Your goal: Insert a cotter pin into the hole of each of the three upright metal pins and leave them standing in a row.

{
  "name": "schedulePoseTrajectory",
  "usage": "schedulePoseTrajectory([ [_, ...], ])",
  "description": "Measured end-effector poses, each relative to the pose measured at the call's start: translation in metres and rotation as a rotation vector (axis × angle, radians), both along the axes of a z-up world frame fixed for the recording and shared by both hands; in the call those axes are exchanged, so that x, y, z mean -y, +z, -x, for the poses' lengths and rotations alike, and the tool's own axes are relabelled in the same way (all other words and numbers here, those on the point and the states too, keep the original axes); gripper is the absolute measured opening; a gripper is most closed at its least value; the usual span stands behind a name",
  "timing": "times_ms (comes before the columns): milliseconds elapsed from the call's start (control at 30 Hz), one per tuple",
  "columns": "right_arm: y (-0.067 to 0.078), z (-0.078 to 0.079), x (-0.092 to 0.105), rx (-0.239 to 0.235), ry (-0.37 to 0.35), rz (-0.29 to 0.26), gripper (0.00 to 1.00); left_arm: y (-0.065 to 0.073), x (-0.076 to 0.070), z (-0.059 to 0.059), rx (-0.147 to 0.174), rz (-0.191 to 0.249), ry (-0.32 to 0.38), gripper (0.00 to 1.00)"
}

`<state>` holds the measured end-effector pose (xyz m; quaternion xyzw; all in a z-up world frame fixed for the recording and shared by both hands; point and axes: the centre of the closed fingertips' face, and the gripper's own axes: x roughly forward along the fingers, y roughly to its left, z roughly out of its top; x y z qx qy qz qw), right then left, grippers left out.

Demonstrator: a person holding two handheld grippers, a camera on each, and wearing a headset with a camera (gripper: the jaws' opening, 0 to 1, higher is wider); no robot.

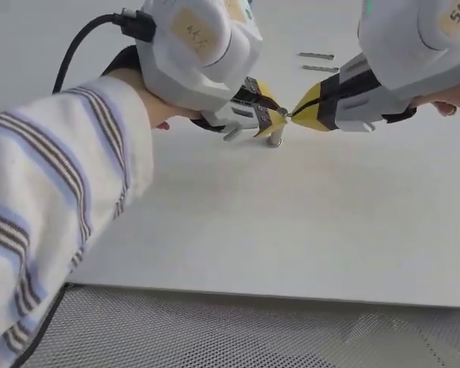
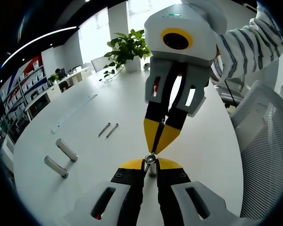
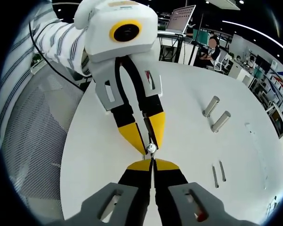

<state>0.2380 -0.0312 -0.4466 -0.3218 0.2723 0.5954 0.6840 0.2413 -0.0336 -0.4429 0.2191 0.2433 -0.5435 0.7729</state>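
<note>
In the left gripper view, two silvery metal pins (image 2: pixel 66 149) lie at the left of the white table (image 2: pixel 108 94), with two thin cotter pins (image 2: pixel 108 130) to their right. At bottom centre the left tongs (image 2: pixel 151 165) clamp a short, shiny upright pin (image 2: pixel 151 159). The right tongs (image 2: pixel 156 149) are pressed together at its top; what they pinch is too small to tell.

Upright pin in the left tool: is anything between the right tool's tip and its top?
Nothing visible. The right tool meets the top of the upright pin, clamped in the left tool; spare pins lie aside on the table.
</note>
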Motion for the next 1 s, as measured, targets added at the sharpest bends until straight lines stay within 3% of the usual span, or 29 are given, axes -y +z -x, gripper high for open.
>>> schedulePoseTrajectory([
  [133,0.000,0.000,0.001,0.000,-0.007,-0.002,0.00,0.000,-0.001,-0.001,0.005,0.006,0.006,0.06],
  [233,0.000,0.000,0.001,0.003,-0.016,-0.002,0.01,0.005,-0.002,-0.005,0.014,0.046,0.040,0.10],
  [333,0.003,-0.002,0.004,-0.003,-0.050,-0.026,0.06,0.006,-0.011,-0.006,0.009,0.079,0.087,0.22],
  [433,0.006,-0.001,0.004,-0.020,-0.074,-0.053,0.08,0.007,-0.021,-0.005,-0.017,0.121,0.140,0.34],
  [500,0.008,0.000,0.002,-0.032,-0.086,-0.068,0.09,0.005,-0.027,0.001,-0.045,0.154,0.153,0.42],
  [567,0.008,0.002,0.000,-0.041,-0.092,-0.077,0.09,0.007,-0.033,0.000,-0.014,0.196,0.189,0.54],
  [600,0.008,0.002,0.000,-0.043,-0.094,-0.079,0.10,0.007,-0.037,0.002,-0.014,0.206,0.202,0.63],
  [667,0.007,0.003,-0.002,-0.049,-0.094,-0.079,0.10,0.005,-0.039,0.008,-0.054,0.227,0.207,0.70],
  [800,0.005,0.004,-0.009,-0.054,-0.085,-0.076,0.11,0.001,-0.050,0.010,-0.042,0.223,0.245,0.77],
  [900,0.005,0.004,-0.014,-0.061,-0.082,-0.080,0.11,-0.003,-0.057,0.008,-0.064,0.235,0.306,0.91],
  [933,0.004,0.003,-0.015,-0.061,-0.082,-0.081,0.11,-0.004,-0.058,0.010,-0.057,0.227,0.296,0.97],
  [1000,0.003,0.002,-0.017,-0.063,-0.082,-0.081,0.11,-0.006,-0.059,0.015,-0.057,0.211,0.285,0.99],
])
